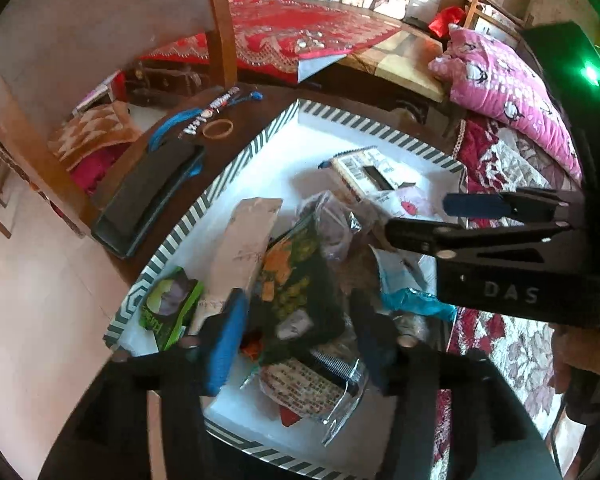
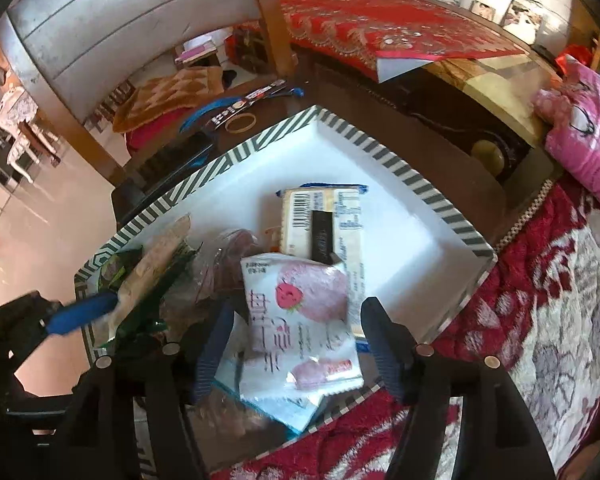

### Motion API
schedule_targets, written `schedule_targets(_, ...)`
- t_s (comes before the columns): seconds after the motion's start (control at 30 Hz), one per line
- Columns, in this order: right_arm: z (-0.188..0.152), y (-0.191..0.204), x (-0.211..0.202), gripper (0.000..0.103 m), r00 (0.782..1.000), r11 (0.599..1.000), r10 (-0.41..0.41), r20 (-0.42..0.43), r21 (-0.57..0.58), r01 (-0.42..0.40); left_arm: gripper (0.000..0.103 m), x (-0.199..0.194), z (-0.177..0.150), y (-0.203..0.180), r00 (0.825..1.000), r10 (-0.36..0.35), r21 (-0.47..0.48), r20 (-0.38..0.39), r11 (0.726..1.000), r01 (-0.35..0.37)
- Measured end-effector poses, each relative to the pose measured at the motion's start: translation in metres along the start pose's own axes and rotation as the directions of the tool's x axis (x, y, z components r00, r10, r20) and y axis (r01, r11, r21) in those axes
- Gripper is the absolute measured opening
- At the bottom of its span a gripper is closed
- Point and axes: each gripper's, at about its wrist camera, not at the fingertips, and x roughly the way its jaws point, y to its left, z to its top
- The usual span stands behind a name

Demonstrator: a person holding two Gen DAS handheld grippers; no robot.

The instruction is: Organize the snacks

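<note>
A white box with a grey-striped rim (image 1: 256,148) (image 2: 380,148) holds several snack packets. In the left wrist view my left gripper (image 1: 300,344) is open over a dark packet with orange and green print (image 1: 296,280); a green packet (image 1: 168,308) and a tan packet (image 1: 240,240) lie beside it. My right gripper (image 1: 420,220) shows at the right of that view. In the right wrist view my right gripper (image 2: 300,348) is open around a white strawberry packet (image 2: 304,320). A cream barcode packet (image 2: 320,220) lies behind it. My left gripper (image 2: 80,316) shows at the left.
The box sits on a dark table (image 1: 140,160) with a black case (image 1: 148,196), a lanyard (image 1: 212,112) and a rubber band (image 1: 218,128). A red patterned blanket (image 2: 540,300) lies to the right, a pink pillow (image 1: 508,92) behind it, and a wooden post (image 1: 220,20) stands beyond the table.
</note>
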Motion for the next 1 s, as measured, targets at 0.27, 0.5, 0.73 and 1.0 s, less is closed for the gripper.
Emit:
schedule_targets(0.27, -0.029, -0.013, -0.050, 0.078, 0.993, 0.998, -0.006, 0.118, 0.064, -0.001, 0.079, -0.026, -0.005, -0.013, 0.997, 0.037, 0.015, 0.067, 0.999, -0.038)
schedule_targets(0.5, -0.072, -0.031, -0.087, 0.084, 0.976, 0.986, -0.026, 0.217, 0.167, -0.010, 0.089, -0.047, -0.014, -0.035, 0.990, 0.035, 0.052, 0.138, 0.998, -0.043)
schedule_targets(0.73, -0.102, -0.036, -0.100, 0.086, 0.968, 0.978, -0.043, 0.245, 0.207, -0.009, 0.093, -0.056, -0.022, -0.048, 0.987, 0.041, 0.074, 0.155, 0.996, -0.053)
schedule_targets(1.0, -0.118, -0.031, -0.104, 0.088, 0.970, 0.982, -0.051, 0.236, 0.186, 0.007, 0.093, -0.059, -0.029, -0.052, 0.986, 0.058, 0.086, 0.156, 0.994, -0.072)
